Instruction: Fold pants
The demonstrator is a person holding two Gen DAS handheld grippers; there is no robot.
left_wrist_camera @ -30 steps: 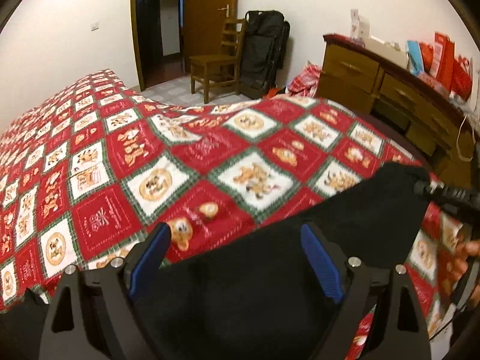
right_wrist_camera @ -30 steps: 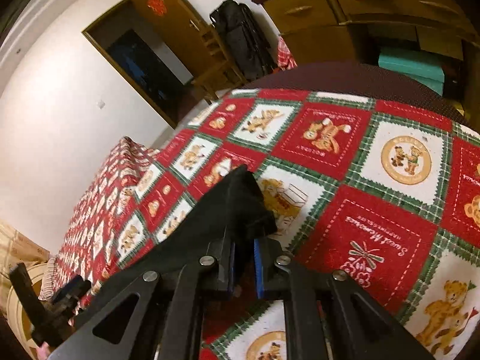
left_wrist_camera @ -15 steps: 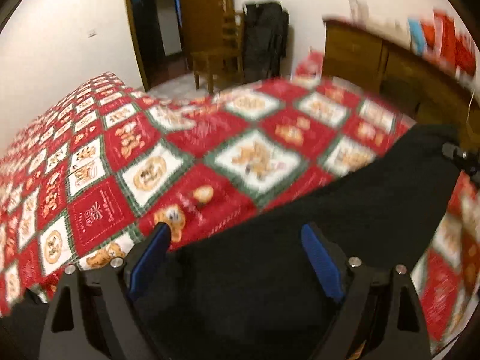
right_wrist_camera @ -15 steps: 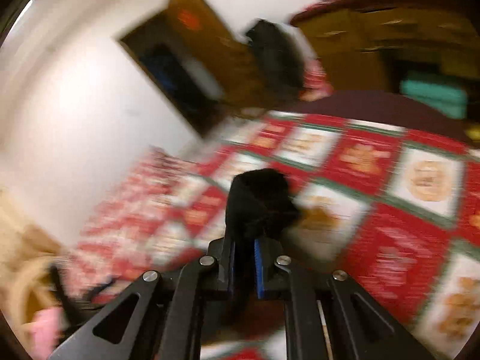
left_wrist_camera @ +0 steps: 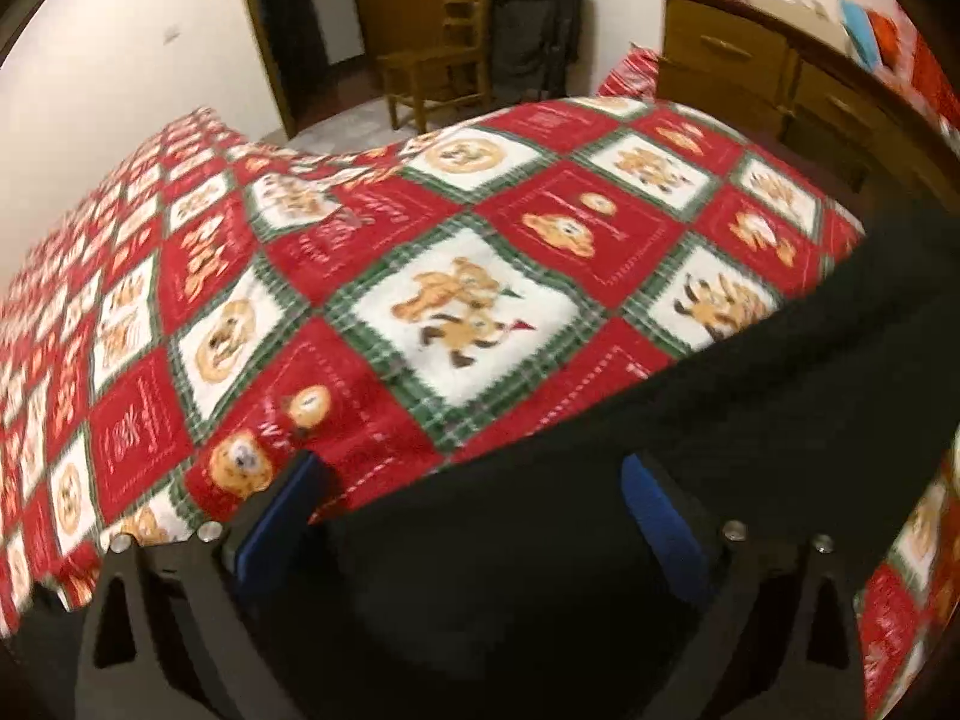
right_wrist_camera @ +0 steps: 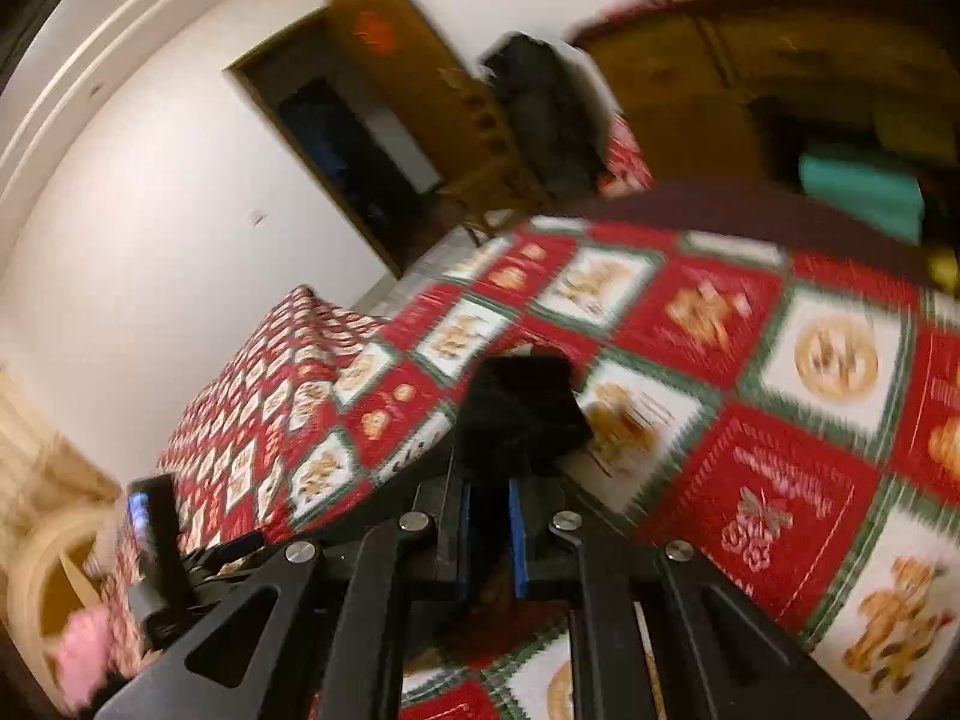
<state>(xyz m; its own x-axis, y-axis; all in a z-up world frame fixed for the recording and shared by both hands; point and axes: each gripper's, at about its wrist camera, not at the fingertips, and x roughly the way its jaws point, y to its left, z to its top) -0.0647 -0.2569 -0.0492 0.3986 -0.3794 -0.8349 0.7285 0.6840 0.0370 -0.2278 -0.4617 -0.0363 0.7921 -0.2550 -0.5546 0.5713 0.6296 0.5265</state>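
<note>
Black pants (left_wrist_camera: 690, 468) lie across the near right of the bed's red, white and green bear-print blanket (left_wrist_camera: 420, 300). My left gripper (left_wrist_camera: 474, 510) hangs low over the pants, its jaws opening wide. Its blue pads (left_wrist_camera: 282, 516) stand far apart and press on nothing, with the left pad at the fabric's edge. In the right wrist view my right gripper (right_wrist_camera: 489, 528) is shut on a bunched corner of the pants (right_wrist_camera: 522, 414), which sticks up past the fingertips above the blanket (right_wrist_camera: 810, 360).
Beyond the bed stand a wooden chair (left_wrist_camera: 438, 60), a black bag (left_wrist_camera: 534, 30) and an open doorway (left_wrist_camera: 288, 30). A wooden dresser (left_wrist_camera: 780, 78) runs along the right side. A teal box (right_wrist_camera: 858, 186) sits in its lower shelf.
My left gripper has dropped closer to the bed and its jaws have spread wider over the pants. The right gripper keeps its hold on the corner, which now bunches up more.
</note>
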